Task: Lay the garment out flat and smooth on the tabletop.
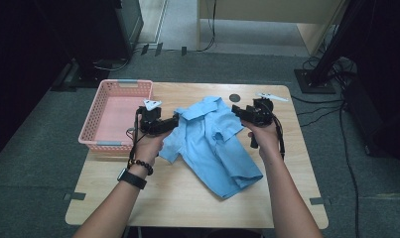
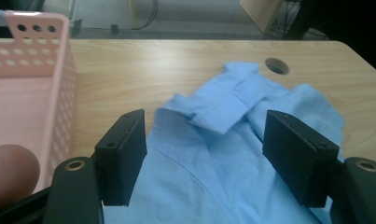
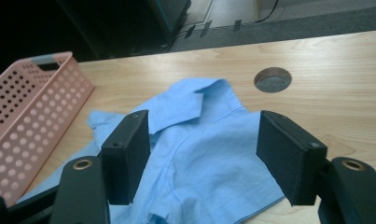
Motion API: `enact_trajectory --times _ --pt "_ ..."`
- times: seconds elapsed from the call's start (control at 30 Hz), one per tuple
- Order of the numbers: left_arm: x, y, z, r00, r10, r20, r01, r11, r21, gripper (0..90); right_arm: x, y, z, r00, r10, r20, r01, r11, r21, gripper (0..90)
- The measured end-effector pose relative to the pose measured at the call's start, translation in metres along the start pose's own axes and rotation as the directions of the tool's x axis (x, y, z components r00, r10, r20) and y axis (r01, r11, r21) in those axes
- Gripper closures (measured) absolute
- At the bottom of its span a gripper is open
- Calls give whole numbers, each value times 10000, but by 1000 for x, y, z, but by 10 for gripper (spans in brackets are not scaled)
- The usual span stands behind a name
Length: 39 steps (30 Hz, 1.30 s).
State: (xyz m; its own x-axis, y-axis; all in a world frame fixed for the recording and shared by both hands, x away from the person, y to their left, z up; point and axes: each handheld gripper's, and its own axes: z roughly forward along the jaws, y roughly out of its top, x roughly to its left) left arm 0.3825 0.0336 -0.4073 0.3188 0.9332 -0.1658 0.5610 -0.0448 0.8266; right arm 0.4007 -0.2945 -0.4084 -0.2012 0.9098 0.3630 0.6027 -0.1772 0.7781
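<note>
A light blue short-sleeved shirt (image 1: 212,141) lies crumpled on the wooden table (image 1: 187,198), collar toward the far edge. My left gripper (image 1: 173,121) hovers at the shirt's left shoulder, jaws wide open with nothing between them. My right gripper (image 1: 236,110) hovers at the shirt's right shoulder, also wide open and empty. In the left gripper view the collar (image 2: 227,100) lies between and beyond the jaws of the left gripper (image 2: 204,140). In the right gripper view the right gripper (image 3: 204,140) frames the shirt (image 3: 199,163) around its sleeve and collar.
A pink perforated basket (image 1: 115,114) stands empty at the table's left, close to my left hand. A round cable hole (image 1: 234,97) sits in the tabletop behind the shirt. A white flat piece (image 1: 273,96) lies at the far right corner. Cables and a stand base cover the floor to the right.
</note>
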Motion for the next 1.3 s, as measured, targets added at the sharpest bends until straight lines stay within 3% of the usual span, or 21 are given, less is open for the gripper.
enact_trajectory --times 0.3,0.43,0.57,0.93,1.03,1.17,1.23,1.3 --pt "-23 -34 6 9967 390 716 -441 9966 699 288 20 -26 4 9949 -904 -438 929 9939 595 347" --pt "-36 -54 8 9949 697 733 -770 9919 1015 287 25 -44 5 9904 -1261 -572 1310 9872 914 344" --pt "-43 -76 12 9956 663 667 -753 9870 1419 287 26 -62 5 9898 -1280 -632 1348 9839 1176 345" --pt "-50 -112 10 9992 -81 401 -1 9796 2008 287 37 -93 18 9855 -1549 -696 1653 9686 1856 348" --pt "-53 -115 14 9993 -126 341 49 9764 2159 287 41 -97 25 9882 -1405 -606 1500 9681 2009 352" --pt "-52 -114 19 9982 -477 373 383 9745 2213 300 45 -98 33 9908 -1299 -386 1349 9719 1927 402" --pt "-51 -114 21 9956 -800 487 666 9704 2321 329 44 -97 38 9943 -1037 -254 1067 9755 1925 446" --pt "-53 -115 23 9970 -720 280 636 9709 2311 356 42 -96 43 9977 -638 -237 672 9785 1951 463"
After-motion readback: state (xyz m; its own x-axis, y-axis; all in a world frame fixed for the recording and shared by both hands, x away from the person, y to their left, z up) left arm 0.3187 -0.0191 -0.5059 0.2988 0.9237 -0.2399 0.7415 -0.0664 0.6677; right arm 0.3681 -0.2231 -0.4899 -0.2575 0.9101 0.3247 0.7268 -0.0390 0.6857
